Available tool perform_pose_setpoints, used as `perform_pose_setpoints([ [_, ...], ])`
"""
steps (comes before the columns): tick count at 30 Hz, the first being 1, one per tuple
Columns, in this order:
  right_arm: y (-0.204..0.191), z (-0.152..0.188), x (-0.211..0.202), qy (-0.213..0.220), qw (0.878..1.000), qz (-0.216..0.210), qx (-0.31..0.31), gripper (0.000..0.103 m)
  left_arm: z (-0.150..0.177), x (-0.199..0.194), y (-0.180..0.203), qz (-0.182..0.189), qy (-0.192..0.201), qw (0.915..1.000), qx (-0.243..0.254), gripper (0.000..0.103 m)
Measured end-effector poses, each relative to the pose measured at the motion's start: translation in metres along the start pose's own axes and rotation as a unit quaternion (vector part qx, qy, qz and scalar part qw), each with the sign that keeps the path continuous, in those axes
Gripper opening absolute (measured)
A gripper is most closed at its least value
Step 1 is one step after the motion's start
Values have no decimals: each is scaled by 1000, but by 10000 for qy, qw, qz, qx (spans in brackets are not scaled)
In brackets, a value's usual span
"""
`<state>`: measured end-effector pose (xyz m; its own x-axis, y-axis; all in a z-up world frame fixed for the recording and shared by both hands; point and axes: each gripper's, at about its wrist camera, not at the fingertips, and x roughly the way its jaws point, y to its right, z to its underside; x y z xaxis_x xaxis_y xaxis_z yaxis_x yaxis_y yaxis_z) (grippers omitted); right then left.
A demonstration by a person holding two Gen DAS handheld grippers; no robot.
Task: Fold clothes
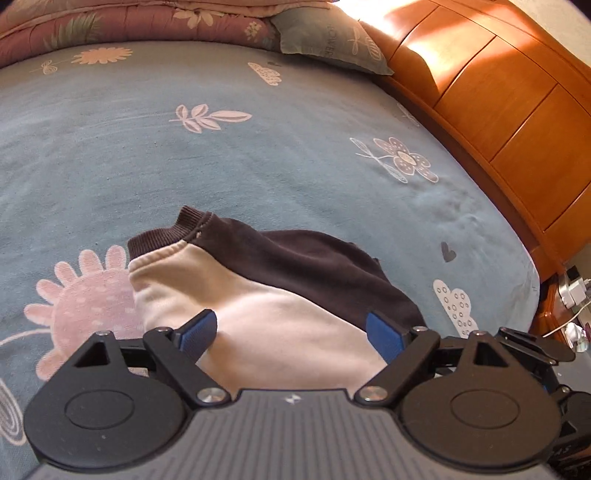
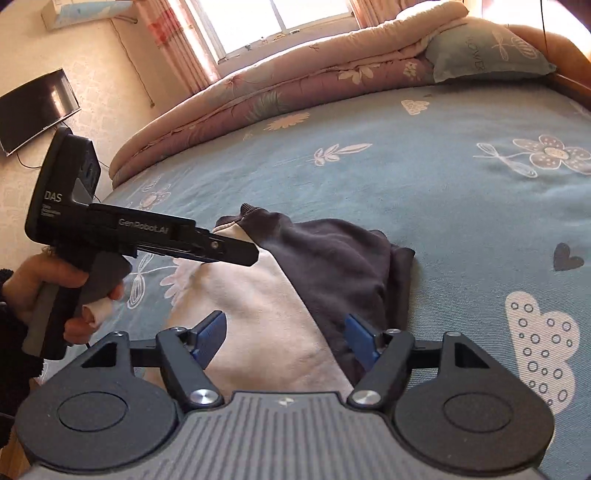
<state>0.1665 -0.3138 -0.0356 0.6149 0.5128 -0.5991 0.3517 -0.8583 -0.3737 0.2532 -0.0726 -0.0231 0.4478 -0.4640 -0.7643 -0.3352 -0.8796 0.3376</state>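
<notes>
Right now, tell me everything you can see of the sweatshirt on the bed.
The sweatshirt looks like thick soft fleece, cream on one side, dark brown on the other, with a dark ribbed band at its far end. It lies folded and rumpled on the blue floral bedsheet. Neither open gripper grips it.

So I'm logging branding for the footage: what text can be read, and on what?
"DAS": left gripper, rear body.
"GenRobot.AI": same gripper, side bar.
Small lines under "DAS": too small to read.
"FLOWER": pillow, reading sideways.
Air conditioner label: blurred.
</notes>
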Motion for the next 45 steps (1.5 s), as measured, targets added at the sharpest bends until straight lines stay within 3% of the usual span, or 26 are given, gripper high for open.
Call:
perform_pose_setpoints([
  [3,-7,3,-5,20,10000,-65,-12,82,17,-32,14,-24,16,10000,-58,90],
  [6,-10,10,-2,-65,9997,-201,136,83,39,-51,21,194,108,9994,-248,94],
  [8,-12,15,0,-135,9993,-262,228,84,51,-48,21,317,50,9986,-424,94],
  [14,-15,30,-2,-419,9988,110,205,85,74,-14,14,459,-406,9918,-1124,94],
  [22,-21,32,-24,-275,9995,85,103,89,65,-28,24,480,-164,9933,-1036,94],
  [30,-23,38,-24,-393,9991,63,130,90,76,-9,16,361,-368,9910,-1235,95],
  [35,-19,48,-20,-606,9978,187,212,90,76,-18,18,409,-299,9913,-1218,95],
  [39,-24,48,-26,-520,9984,83,182,92,78,-26,19,412,-235,9918,-1187,95],
  [45,-23,60,-20,-714,9969,269,182,92,98,-24,12,342,-495,9883,-1400,95],
])
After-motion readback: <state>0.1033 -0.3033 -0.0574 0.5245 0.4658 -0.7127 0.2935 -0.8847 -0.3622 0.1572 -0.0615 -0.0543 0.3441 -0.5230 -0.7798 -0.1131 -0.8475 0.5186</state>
